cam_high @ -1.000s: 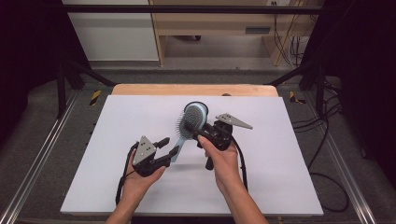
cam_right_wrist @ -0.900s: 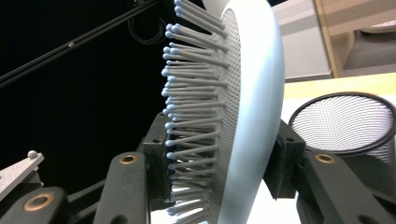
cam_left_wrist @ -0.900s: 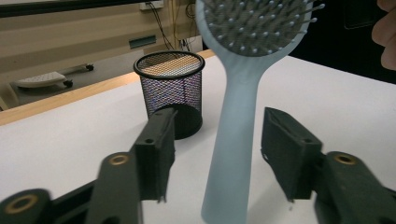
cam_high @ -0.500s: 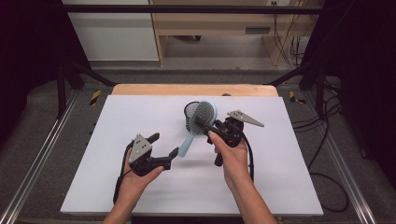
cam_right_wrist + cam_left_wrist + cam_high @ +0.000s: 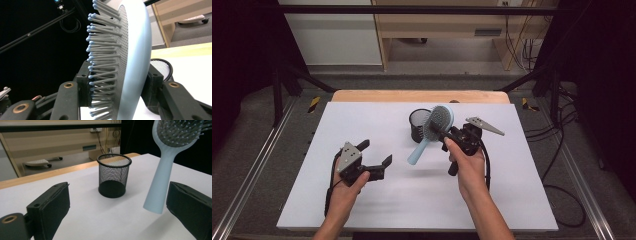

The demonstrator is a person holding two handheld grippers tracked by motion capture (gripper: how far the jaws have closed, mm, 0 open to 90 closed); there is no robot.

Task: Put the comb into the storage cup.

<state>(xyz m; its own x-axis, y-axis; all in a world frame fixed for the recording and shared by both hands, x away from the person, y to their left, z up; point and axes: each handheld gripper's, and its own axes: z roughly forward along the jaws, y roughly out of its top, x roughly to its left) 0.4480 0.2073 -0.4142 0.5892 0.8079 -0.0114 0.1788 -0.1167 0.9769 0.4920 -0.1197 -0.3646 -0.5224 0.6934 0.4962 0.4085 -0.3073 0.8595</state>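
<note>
A pale blue hairbrush (image 5: 432, 131) hangs in the air above a white table (image 5: 362, 120), held by its round bristled head. Its handle slants down and toward the person's left, with the free end clear of the tabletop. The right gripper (image 5: 446, 134) is clamped on the brush head: in the right gripper view one black jaw presses into the grey bristles (image 5: 105, 65) and the other presses against the smooth blue back of the head (image 5: 136, 62). The person's right hand (image 5: 469, 165) grips that tool from below, and its grey three-cornered plate (image 5: 484, 125) points away to the right.

Just behind the brush head, on the table, stands a black mesh cup (image 5: 419, 125), upright, with its open mouth facing up. In the left gripper view the cup (image 5: 114, 176) sits between and beyond the two jaws, and the brush handle (image 5: 160, 187) comes down just inside the right-hand jaw without touching it.

The left gripper (image 5: 376, 155) is held low over the table, near the person's left, apart from the brush. Its jaws have just been opening and now stand wide apart, with nothing pressed between them; the end of the handle lies near the gap but free of both pads. The person's left hand (image 5: 347, 185) wraps the body of that tool.

A wooden edge (image 5: 419, 96) runs along the far side of the table, with a grey floor beyond it.
</note>
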